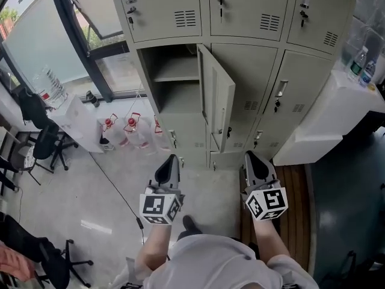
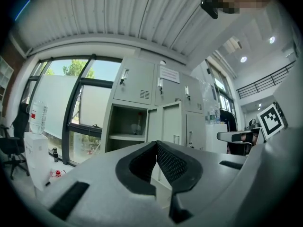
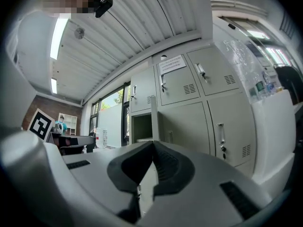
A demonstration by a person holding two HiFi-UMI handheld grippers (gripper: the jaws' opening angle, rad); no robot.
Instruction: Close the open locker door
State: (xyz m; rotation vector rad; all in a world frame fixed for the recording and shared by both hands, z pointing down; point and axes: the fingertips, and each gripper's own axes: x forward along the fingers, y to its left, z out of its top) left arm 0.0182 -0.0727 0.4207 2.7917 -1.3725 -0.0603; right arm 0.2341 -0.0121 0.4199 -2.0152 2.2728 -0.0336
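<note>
Lockers (image 1: 246,11) stand ahead, open door (image 1: 218,95) well beyond closed left claw (image 1: 168,162) and right claw (image 1: 256,159).

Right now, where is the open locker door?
Head view, centre: the locker door stands out into the room, hinged on the right edge of its shelved compartment.

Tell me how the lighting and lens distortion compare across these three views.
Head view: even daylight, sharp, with the open locker door plainly lit. Left gripper view: strong fisheye bending, black rounded corners, a bright window, and the left hand-held gripper filling the bottom. Right gripper view: same fisheye, with glare from the ceiling light.
</note>
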